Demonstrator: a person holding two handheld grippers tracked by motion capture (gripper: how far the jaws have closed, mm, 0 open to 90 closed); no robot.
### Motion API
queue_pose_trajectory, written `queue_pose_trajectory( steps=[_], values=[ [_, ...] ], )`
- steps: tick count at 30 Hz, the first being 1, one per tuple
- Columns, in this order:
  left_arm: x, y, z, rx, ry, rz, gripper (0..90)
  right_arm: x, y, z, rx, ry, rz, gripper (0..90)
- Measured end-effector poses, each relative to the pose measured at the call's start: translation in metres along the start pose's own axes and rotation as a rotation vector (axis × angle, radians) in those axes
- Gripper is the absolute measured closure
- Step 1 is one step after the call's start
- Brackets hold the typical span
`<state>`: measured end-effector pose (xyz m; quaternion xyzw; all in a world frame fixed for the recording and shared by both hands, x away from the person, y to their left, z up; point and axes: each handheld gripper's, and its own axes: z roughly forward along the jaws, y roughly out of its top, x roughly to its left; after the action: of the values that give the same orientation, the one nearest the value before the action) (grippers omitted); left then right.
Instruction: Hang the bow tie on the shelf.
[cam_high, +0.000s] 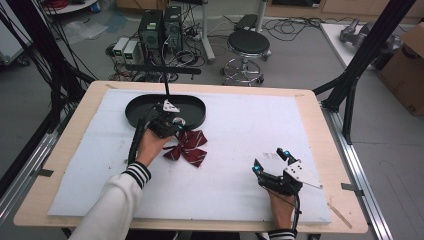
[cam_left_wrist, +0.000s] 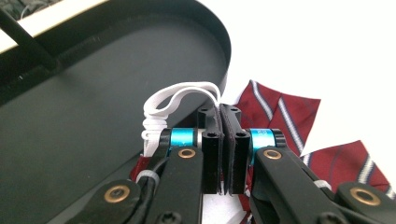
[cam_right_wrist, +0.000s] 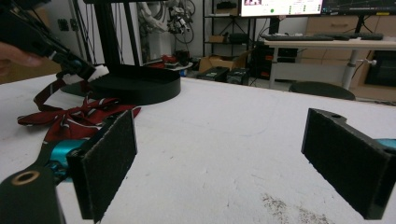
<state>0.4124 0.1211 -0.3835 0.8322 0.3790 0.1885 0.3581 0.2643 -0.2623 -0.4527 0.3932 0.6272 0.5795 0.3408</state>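
A white foam sheet (cam_high: 235, 150) covers the pale wooden table (cam_high: 325, 150); behind stand a black round stool (cam_high: 248, 42) and computer towers (cam_high: 160, 27) amid cables. No writing is legible. The dark-red striped bow tie (cam_high: 187, 146) lies just beside the black oval tray (cam_high: 192, 111). The left gripper (cam_left_wrist: 223, 140) pinches the tie's white elastic loop (cam_left_wrist: 180, 93) above the tray's edge. The right gripper (cam_high: 270, 161) rests well apart, jaws wide and empty.

High view: I look down over table | left gripper view: close on black oval plastic tray (cam_left_wrist: 93, 116) | right gripper view: low, level; all share striped maroon fabric bow tie (cam_high: 187, 146).
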Motion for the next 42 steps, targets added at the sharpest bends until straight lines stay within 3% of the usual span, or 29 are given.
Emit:
queue_pose_trajectory(
  steps=[8,16,27,42],
  values=[
    [0.008,0.013,-0.032,-0.146,-0.004,-0.001,87.1,0.000,0.000,0.000,-0.002,-0.002,-0.009,9.4],
    [0.026,0.028,-0.062,-0.266,0.026,0.025,87.1,0.000,0.000,0.001,0.003,0.001,-0.008,9.4],
    [0.033,0.050,-0.072,-0.325,0.035,0.019,87.1,0.000,0.000,0.001,0.003,0.001,-0.008,9.4],
    [0.030,0.091,-0.073,-0.374,0.036,0.057,87.1,0.000,0.000,0.001,0.002,0.004,-0.009,9.4]
  ],
)
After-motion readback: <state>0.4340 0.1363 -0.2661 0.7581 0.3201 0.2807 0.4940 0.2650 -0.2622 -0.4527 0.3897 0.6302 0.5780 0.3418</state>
